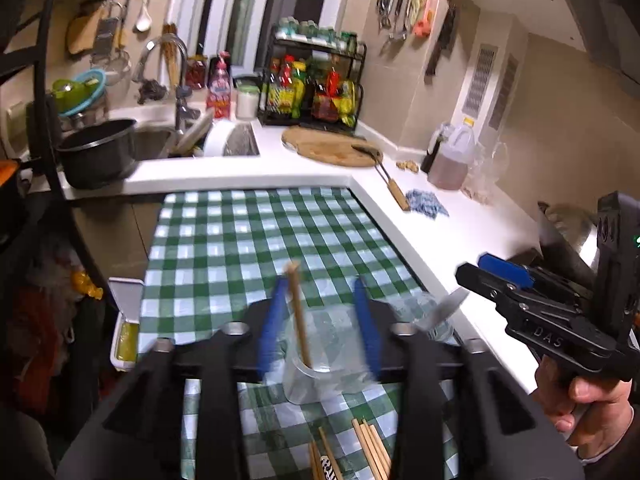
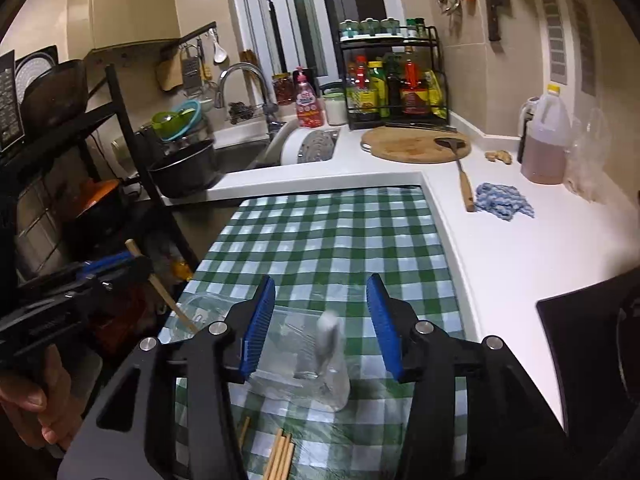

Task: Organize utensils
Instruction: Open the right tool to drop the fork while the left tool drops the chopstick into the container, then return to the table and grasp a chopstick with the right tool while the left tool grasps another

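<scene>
- Chopstick (image 1: 299, 316) stands between our left gripper's (image 1: 320, 320) parted blue pads, untouched, its tip in a glass (image 1: 316, 376) just below: seemingly released for upright storage.
- Spoon (image 2: 326, 340) likewise leans inside another glass (image 2: 316, 380) under our right gripper (image 2: 322, 328), jaws apart.
- More chopsticks (image 1: 372, 448) lie nearer us.
- "DAS" marks the right gripper's body.

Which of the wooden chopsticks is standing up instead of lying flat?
The chopstick in the clear cup under the left tool: it leans upright on the rim, while the other chopsticks lie flat on the checked cloth.
</scene>
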Demonstrator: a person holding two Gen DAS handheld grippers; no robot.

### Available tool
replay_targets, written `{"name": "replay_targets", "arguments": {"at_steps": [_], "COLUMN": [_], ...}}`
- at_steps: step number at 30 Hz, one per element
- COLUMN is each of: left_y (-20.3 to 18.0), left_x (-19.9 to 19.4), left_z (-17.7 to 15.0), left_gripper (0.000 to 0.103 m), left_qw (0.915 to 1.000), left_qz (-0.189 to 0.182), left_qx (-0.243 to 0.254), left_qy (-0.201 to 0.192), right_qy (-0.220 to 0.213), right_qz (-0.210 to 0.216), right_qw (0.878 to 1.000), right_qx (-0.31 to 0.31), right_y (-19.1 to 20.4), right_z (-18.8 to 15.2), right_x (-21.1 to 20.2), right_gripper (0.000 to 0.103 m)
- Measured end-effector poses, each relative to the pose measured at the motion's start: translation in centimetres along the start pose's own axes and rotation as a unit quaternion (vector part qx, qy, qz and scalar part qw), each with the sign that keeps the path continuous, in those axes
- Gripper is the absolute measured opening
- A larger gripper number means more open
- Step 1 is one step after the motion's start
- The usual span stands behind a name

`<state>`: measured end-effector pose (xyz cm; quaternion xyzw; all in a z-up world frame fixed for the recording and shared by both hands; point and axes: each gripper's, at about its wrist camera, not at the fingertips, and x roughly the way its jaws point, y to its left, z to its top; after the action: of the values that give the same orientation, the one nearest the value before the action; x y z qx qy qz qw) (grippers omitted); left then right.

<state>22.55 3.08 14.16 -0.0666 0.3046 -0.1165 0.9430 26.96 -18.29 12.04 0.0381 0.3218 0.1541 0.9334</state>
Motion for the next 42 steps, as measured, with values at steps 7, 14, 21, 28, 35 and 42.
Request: {"name": "replay_targets", "arguments": {"at_steps": [7, 14, 21, 28, 35, 42], "left_y": [0.1, -0.6, -1.2, -1.6, -2.6, -2.0], "left_x": [-4.9, -10.2, -13.4, -14.4, -14.3, -12.9], "left_z": [-0.2, -4.1, -11.0, -16.4, -21.6, -26.5], "left_gripper": [0.049, 0.049, 0.049, 0.039, 0.027, 0.017], "left_qw": [0.9986, 0.9953, 0.9911, 0.9922, 0.9967, 0.9983], "left_qz": [0.024, 0.048, 0.072, 0.075, 0.053, 0.057], "left_qx": [-0.003, 0.007, 0.028, 0.031, 0.021, -0.007], "left_qy": [-0.047, -0.084, -0.109, -0.094, -0.058, -0.008], "right_qy": [-0.033, -0.097, -0.129, -0.107, -0.066, 0.004], "right_qz": [-0.039, -0.051, -0.057, -0.041, -0.017, 0.003], "right_qw": [0.999, 0.994, 0.990, 0.993, 0.998, 1.000], "right_qx": [-0.012, 0.002, -0.007, 0.003, 0.019, 0.028], "right_y": [-0.1, 0.1, 1.6, 2.6, 3.9, 5.1], "right_z": [-0.6, -4.0, -9.9, -15.0, -20.7, -27.5], "right_x": [-4.9, -11.3, -15.1, -16.8, -16.8, -13.3], "right_gripper": [0.048, 0.048, 0.048, 0.040, 0.024, 0.015]}}
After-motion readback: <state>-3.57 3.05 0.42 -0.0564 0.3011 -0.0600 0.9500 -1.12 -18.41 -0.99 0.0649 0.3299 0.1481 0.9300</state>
